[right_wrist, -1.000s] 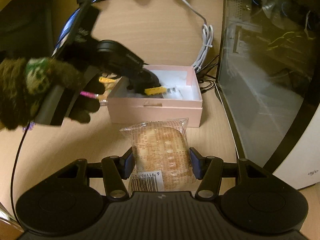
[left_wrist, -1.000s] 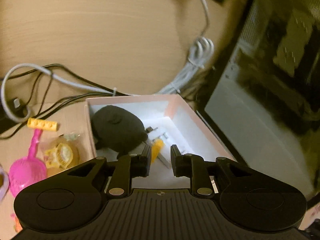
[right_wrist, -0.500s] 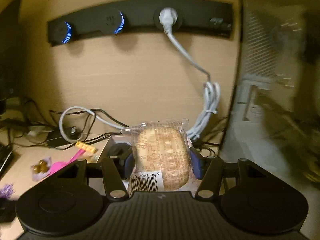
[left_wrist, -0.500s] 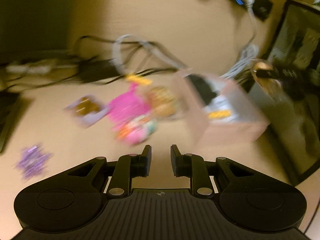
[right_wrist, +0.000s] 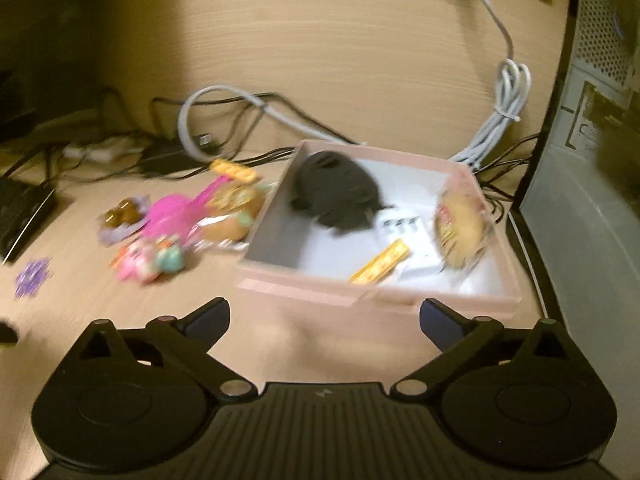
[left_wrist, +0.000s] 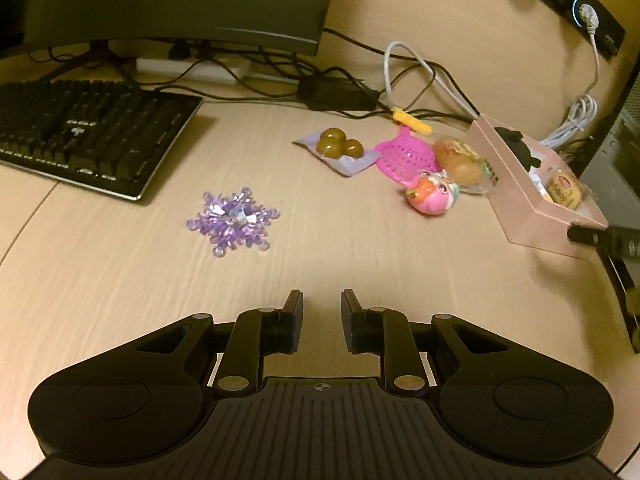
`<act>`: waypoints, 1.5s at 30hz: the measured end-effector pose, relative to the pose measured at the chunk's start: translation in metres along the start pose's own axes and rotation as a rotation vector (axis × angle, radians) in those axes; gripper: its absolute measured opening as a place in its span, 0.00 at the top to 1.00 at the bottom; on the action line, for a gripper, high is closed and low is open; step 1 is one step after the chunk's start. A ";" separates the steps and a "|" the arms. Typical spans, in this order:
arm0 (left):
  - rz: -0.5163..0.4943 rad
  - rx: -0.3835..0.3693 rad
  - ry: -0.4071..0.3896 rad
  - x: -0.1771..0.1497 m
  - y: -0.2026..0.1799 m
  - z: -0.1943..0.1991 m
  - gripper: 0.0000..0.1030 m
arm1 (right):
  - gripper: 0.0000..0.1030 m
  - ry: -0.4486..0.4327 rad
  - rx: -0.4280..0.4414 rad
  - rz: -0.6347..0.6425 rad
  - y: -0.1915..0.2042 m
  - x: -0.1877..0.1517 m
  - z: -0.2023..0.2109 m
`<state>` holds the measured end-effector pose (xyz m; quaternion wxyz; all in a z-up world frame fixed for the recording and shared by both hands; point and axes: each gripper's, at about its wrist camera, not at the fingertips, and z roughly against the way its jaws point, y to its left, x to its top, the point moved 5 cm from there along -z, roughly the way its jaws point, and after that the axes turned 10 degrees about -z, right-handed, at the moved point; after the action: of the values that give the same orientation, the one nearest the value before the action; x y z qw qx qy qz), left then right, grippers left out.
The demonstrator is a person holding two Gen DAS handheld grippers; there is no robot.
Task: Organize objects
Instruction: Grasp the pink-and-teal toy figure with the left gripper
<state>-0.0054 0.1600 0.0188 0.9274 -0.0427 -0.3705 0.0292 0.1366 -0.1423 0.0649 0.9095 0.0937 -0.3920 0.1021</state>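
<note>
Bun packet (right_wrist: 460,232) lay in pink box (right_wrist: 372,300), beyond right gripper (right_wrist: 325,316), fingers opening, empty; left gripper (left_wrist: 322,320) fingers nearly together, empty.

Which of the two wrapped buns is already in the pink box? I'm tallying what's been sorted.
The plastic-wrapped bun leaning against the right inside wall of the pink cardboard box. The other wrapped bun lies on the desk outside the box's left wall, beside the pink toys.
</note>
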 end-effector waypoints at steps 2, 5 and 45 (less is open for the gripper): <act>-0.021 -0.016 -0.011 0.006 -0.004 -0.002 0.78 | 0.00 0.002 0.000 0.025 0.011 -0.010 0.009; -0.058 -0.048 -0.032 0.017 -0.012 -0.008 0.78 | 0.00 0.020 -0.006 0.051 0.025 -0.026 0.019; -0.413 -0.228 0.090 0.118 -0.114 -0.135 0.58 | 0.00 0.109 -0.067 -0.023 0.000 -0.089 0.042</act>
<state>0.1756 0.0495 0.0137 0.9185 -0.0716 -0.3305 -0.2049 0.0481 -0.1632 0.0284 0.9332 0.0619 -0.3440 0.0832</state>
